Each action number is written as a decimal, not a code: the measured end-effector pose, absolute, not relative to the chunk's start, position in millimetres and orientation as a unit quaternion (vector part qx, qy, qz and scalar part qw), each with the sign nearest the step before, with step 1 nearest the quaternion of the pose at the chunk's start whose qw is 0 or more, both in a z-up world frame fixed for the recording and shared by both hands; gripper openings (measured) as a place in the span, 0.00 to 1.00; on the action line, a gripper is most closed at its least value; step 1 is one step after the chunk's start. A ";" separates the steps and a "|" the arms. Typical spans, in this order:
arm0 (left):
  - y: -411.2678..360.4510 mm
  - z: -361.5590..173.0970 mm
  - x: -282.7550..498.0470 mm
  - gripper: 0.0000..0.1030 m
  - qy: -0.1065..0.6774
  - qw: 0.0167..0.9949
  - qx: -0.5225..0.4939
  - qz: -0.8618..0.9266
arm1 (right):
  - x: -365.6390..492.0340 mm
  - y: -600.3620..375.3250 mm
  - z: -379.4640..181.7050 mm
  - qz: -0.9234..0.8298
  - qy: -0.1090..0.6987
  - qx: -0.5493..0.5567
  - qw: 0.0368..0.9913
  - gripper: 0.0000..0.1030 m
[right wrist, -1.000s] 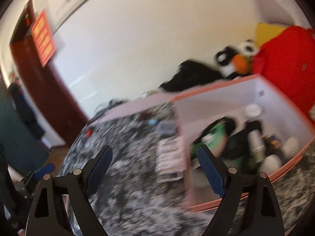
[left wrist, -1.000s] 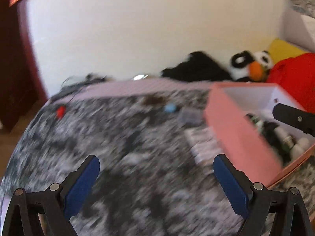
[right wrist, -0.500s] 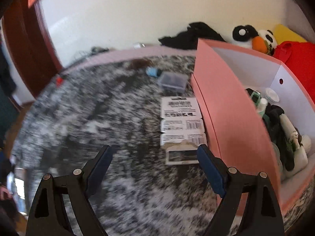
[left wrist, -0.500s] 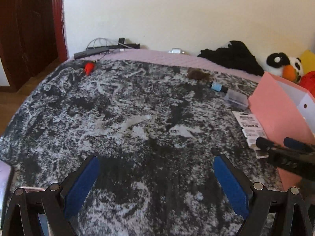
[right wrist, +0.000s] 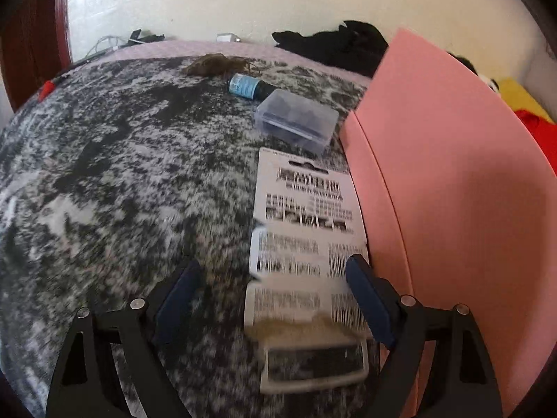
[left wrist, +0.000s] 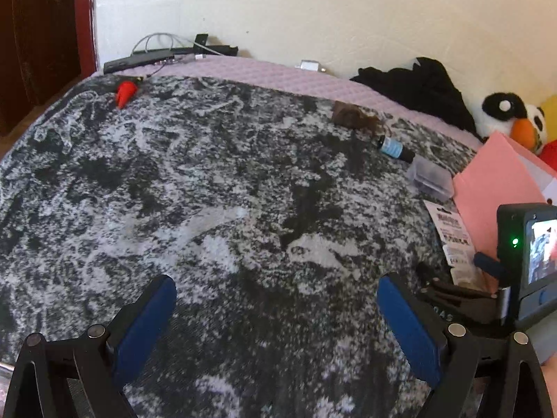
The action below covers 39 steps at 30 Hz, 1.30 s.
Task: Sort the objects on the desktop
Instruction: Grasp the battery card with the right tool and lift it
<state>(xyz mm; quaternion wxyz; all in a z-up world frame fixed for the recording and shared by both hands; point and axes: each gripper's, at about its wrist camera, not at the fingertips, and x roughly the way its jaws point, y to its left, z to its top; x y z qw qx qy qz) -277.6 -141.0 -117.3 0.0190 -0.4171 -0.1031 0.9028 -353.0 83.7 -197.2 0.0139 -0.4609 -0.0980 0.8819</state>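
While the right gripper [right wrist: 275, 299] hangs wide open and empty over the card [right wrist: 306, 244] (lined up to grab it), the left gripper [left wrist: 275, 317] waits open and empty.

daylight, bright wall | fisheye bending at edges | right view motion-blurred near foreground | soft shadows

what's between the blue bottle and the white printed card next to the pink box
A clear plastic case lies between the blue bottle and the white printed card, beside the pink box. The right wrist view shows it best.
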 end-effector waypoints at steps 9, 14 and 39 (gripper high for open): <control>-140.9 -114.7 -273.4 0.94 -0.106 0.012 -0.417 0.903 | -341.1 101.0 -158.8 0.891 -0.070 -0.448 0.001 0.13; -135.7 -112.1 -265.5 0.94 -0.103 0.012 -0.419 0.902 | -313.7 109.6 -142.6 0.889 -0.038 -0.456 -0.031 0.09; 41.1 -138.3 -391.0 0.94 0.009 0.070 -0.441 0.895 | -197.8 213.3 12.8 0.955 0.125 -0.258 -0.078 0.00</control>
